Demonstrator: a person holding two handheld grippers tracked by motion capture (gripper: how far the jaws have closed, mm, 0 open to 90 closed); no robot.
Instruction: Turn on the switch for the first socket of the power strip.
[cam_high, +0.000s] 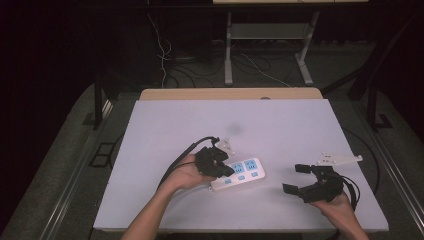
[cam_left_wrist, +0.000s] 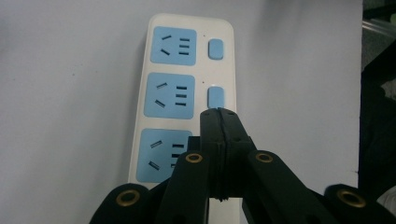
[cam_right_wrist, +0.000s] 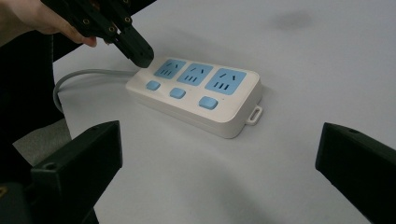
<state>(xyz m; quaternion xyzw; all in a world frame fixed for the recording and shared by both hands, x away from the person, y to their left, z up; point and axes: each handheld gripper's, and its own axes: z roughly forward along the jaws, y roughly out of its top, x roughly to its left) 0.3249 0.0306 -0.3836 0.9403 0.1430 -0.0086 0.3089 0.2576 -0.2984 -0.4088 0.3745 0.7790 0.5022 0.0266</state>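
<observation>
Power strip (cam_high: 239, 174): white, three pale blue sockets, each with a blue rocker switch alongside; it lies flat on the white desk (cam_high: 280, 125), toward the near edge and slightly left of centre. Its grey cable (cam_right_wrist: 77, 77) leaves the left end and curves toward the near edge.

Left gripper (cam_high: 226, 170): held in the person's left hand (cam_high: 186, 173), jaws pressed together with nothing between them. Its tip stands over the left end of the strip, at the end switch (cam_right_wrist: 152, 85); contact with the switch cannot be confirmed. In the left gripper view the closed tip sits just short of the middle switch (cam_left_wrist: 215, 97).

Right gripper (cam_high: 294, 178): held in the right hand (cam_high: 340, 202), near the desk's near right corner, jaws wide apart and empty, well clear of the strip and pointing toward it.
</observation>
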